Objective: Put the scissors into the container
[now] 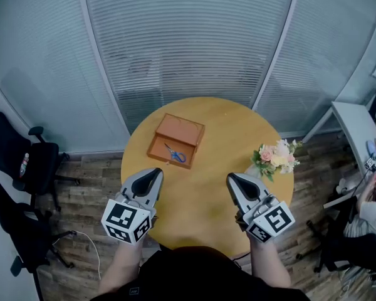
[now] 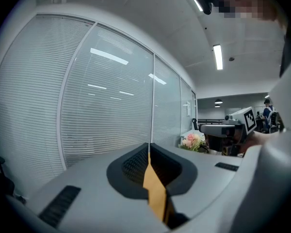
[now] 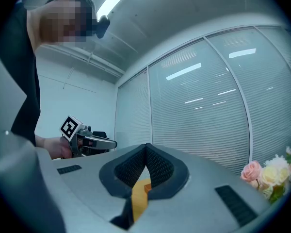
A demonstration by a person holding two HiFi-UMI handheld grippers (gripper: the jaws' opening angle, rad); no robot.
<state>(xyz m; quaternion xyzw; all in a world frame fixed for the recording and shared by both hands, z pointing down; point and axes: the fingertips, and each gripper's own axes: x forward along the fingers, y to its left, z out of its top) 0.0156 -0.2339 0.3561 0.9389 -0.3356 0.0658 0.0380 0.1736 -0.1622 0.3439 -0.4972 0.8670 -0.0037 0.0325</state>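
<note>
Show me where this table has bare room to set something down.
Bare: mid table, between the container and the flowers, and the near strip between left tool and right tool. Crowded: round the container, and the right rim by the flowers.

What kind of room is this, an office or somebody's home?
Most likely an office, perhaps a small meeting corner. Glass walls hung with blinds curve around a round wooden table, black swivel chairs stand to one side, and a white desk sits beyond the glass.
</note>
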